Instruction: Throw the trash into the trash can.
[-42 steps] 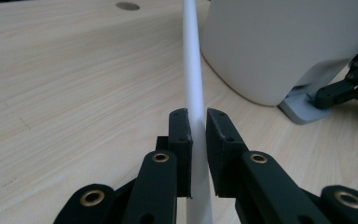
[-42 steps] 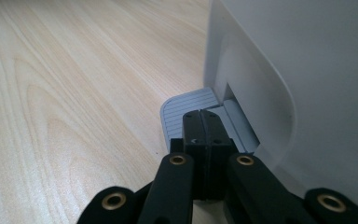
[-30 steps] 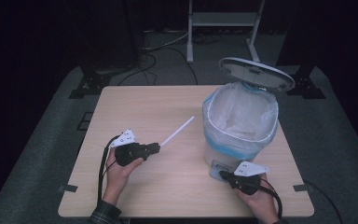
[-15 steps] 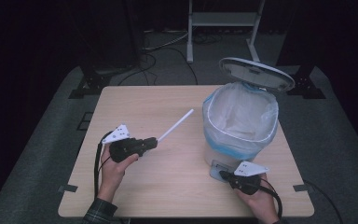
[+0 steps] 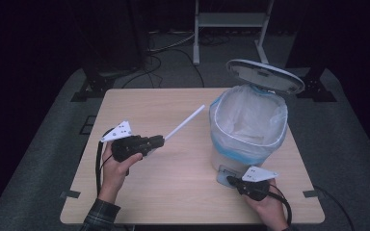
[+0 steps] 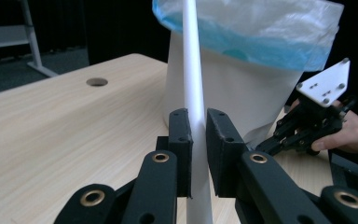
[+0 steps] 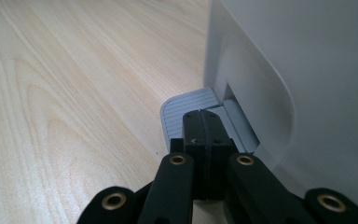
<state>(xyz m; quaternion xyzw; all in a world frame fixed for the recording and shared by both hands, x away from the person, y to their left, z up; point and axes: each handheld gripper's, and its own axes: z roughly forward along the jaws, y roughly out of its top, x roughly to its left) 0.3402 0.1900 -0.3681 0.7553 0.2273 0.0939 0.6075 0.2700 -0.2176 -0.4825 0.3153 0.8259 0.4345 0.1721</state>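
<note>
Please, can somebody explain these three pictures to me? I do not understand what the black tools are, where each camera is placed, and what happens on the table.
A person holds a hand tool with two black jaws in each hand. The high view looks down from above the wooden table; each of the other two cameras rides on one tool.

The left gripper is shut on a long white stick, lifted and pointing toward a white pedal bin with a blue-edged bag. The right gripper, jaws shut with nothing between them, rests on the bin's grey pedal, and the lid stands open.

Left gripper (image 5: 159, 141) holds white stick (image 5: 185, 122) beside open bin (image 5: 248, 139).
</note>
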